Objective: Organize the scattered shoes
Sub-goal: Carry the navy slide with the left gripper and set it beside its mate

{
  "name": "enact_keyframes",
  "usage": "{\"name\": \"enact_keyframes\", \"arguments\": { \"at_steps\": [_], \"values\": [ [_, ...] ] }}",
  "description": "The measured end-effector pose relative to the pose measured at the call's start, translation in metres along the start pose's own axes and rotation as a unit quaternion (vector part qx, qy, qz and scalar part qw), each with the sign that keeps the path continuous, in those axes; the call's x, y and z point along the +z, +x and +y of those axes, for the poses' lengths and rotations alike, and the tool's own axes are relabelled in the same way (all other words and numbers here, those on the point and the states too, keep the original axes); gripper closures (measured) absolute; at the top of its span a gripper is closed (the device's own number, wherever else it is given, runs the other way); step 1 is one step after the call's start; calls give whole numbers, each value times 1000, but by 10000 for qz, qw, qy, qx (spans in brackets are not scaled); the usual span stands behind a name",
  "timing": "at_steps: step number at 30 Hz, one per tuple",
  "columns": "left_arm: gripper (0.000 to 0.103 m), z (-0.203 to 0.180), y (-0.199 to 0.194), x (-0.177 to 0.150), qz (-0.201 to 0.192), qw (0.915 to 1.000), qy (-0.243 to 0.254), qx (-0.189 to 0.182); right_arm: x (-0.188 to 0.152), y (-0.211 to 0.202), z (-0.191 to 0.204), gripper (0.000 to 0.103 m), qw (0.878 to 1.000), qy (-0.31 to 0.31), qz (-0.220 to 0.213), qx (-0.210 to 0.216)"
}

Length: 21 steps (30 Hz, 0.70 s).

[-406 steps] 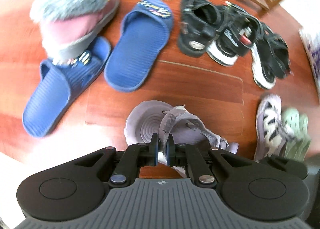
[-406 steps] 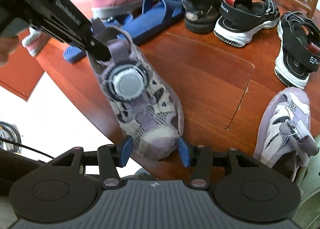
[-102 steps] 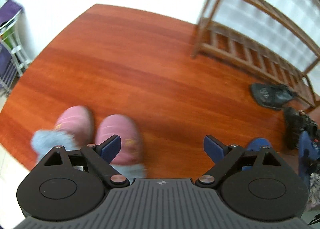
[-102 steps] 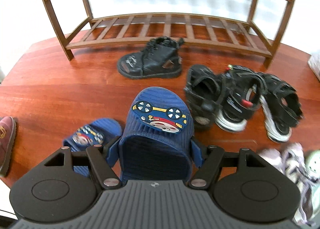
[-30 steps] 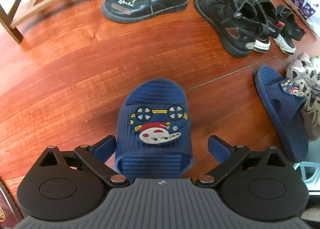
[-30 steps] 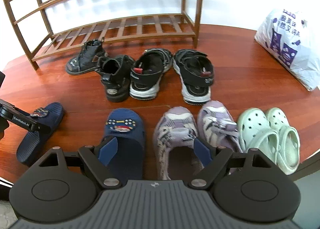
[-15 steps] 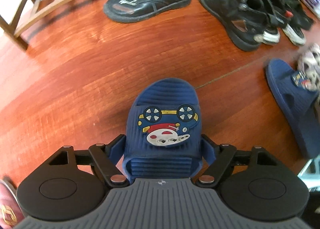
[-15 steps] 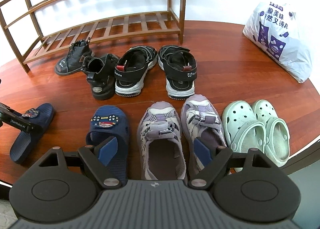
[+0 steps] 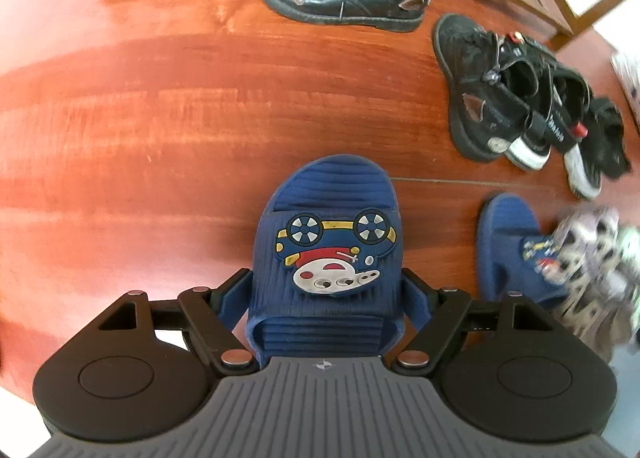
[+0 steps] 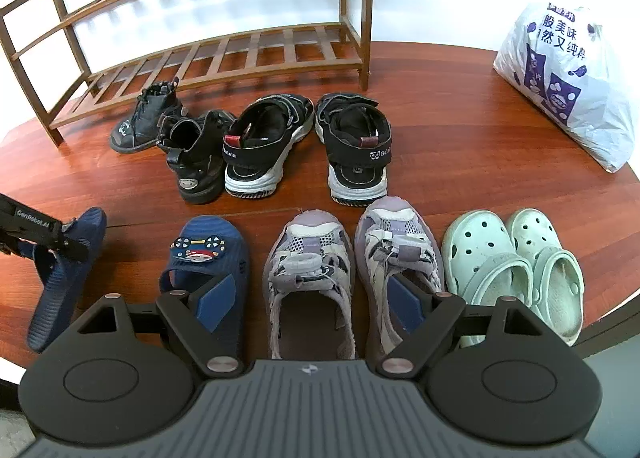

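At lower centre of the left wrist view, the left gripper (image 9: 326, 294) clamps a blue slipper (image 9: 326, 234) by its sides; soft foam could buckle and slip out. Its mate (image 10: 208, 258) lies in the lower row beside the lilac sneakers (image 10: 352, 258); landing askew would break that row. The right gripper (image 10: 310, 298) hovers spread wide, holding nothing. Glossy red floor (image 9: 160, 118) probably lets soles skid; a wooden rack (image 10: 200, 46) fills the upper left.

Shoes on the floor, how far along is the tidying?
Done: green clogs and purple sneakers sit paired in the front row. In hand: left gripper clamps a blue slipper, its mate already placed. Left: black boots look unaligned; rack is empty.
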<state>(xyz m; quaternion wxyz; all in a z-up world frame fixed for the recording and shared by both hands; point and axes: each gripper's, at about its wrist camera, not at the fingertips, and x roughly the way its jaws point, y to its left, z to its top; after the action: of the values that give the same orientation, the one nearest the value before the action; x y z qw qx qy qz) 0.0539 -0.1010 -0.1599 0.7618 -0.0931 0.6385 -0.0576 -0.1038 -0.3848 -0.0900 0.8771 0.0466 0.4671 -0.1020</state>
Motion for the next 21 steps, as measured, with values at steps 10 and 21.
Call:
{"name": "enact_keyframes", "arguments": {
  "at_steps": [10, 21],
  "values": [
    [25, -44, 17, -10, 109, 9997, -236, 40, 11, -4, -16, 16, 9999, -85, -19, 115],
    [25, -77, 33, -19, 103, 9995, -180, 229, 16, -1, -48, 16, 9996, -211, -39, 178]
  ]
}}
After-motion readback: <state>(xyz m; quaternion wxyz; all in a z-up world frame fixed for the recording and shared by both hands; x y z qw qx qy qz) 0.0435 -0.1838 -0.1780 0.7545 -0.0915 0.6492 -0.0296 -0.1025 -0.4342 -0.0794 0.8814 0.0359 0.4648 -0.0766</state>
